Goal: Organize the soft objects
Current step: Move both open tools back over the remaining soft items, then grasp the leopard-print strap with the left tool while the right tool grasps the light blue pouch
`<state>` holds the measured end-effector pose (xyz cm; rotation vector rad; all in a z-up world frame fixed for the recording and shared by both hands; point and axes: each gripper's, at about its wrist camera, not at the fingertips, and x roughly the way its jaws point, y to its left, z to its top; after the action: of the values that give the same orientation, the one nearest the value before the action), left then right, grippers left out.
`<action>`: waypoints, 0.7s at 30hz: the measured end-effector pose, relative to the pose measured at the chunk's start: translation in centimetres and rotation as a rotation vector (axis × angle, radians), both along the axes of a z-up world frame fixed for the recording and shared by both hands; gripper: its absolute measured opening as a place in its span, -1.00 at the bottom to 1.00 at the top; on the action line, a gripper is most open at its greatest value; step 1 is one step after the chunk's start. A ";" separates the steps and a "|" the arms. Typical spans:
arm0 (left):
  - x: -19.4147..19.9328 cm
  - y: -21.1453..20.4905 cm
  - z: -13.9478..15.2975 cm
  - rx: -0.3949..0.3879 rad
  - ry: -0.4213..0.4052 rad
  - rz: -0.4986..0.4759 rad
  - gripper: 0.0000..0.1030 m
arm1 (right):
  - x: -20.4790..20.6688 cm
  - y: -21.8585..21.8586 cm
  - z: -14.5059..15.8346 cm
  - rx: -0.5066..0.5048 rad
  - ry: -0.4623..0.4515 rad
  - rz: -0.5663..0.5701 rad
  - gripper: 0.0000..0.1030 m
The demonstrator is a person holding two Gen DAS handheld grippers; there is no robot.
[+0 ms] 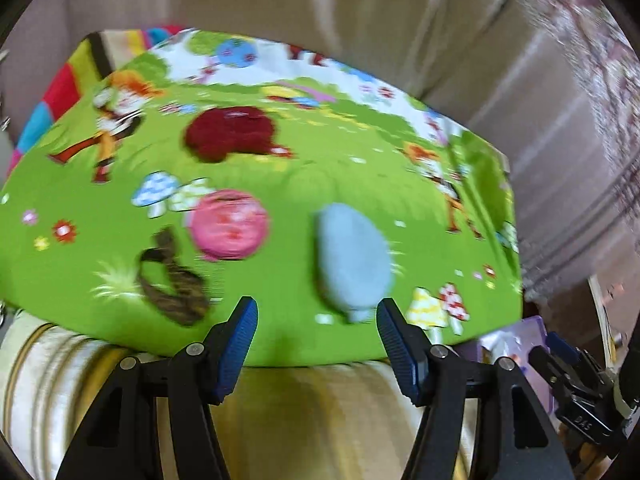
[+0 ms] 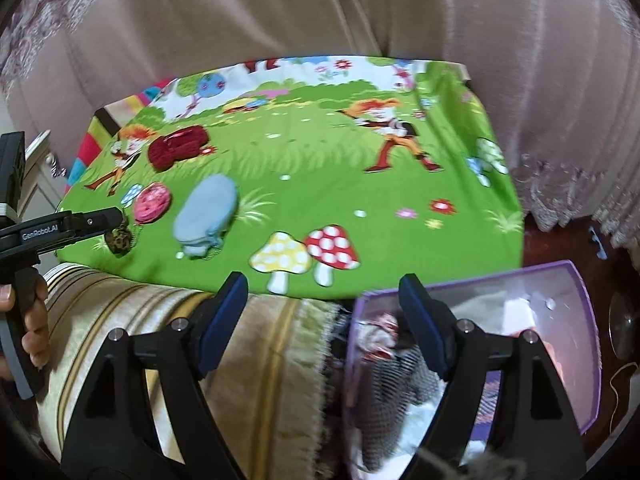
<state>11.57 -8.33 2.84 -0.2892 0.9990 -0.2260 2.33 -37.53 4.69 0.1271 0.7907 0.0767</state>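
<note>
Several soft items lie on a green cartoon-print cloth (image 1: 320, 160): a dark red woolly piece (image 1: 230, 132), a pink round piece (image 1: 228, 224), a light blue sock-like piece (image 1: 352, 260) and a brown leopard-print band (image 1: 172, 280). My left gripper (image 1: 316, 312) is open and empty, just in front of the blue piece. In the right wrist view the same items show: red (image 2: 178, 146), pink (image 2: 152, 202), blue (image 2: 208, 208), leopard band (image 2: 118, 240). My right gripper (image 2: 322, 288) is open and empty, over the cloth's near edge and a purple box (image 2: 588, 320) holding soft items.
The cloth (image 2: 360, 184) covers a raised cushion on a striped beige sofa (image 2: 240, 340). Beige sofa back (image 2: 320, 12) stands behind. The left gripper (image 2: 92, 220) enters the right wrist view from the left. The purple box (image 1: 516, 340) sits low at the right.
</note>
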 end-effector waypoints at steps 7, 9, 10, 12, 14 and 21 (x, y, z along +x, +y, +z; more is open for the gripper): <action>1.3 5.7 -1.8 0.000 0.082 0.130 0.22 | 2.9 3.7 -0.1 0.000 0.022 0.069 0.70; 1.7 6.8 -2.3 0.005 0.104 0.161 0.22 | 3.8 4.5 -0.3 0.010 0.036 0.082 0.72; 1.9 7.1 -2.5 0.006 0.114 0.169 0.22 | 4.2 4.8 -0.4 0.012 0.040 0.086 0.72; 2.5 7.8 -3.1 0.007 0.133 0.186 0.22 | 5.2 5.7 -0.6 0.011 0.051 0.094 0.73; 2.9 8.2 -3.5 0.007 0.149 0.194 0.22 | 6.0 6.5 -0.9 0.008 0.063 0.101 0.75; 4.9 8.3 -5.5 0.016 0.213 0.199 0.22 | 8.5 9.6 -1.6 -0.003 0.092 0.151 0.76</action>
<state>16.51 -0.08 -2.66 -0.4013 1.1735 -0.0054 10.83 -27.96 3.06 0.0681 0.8915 0.2135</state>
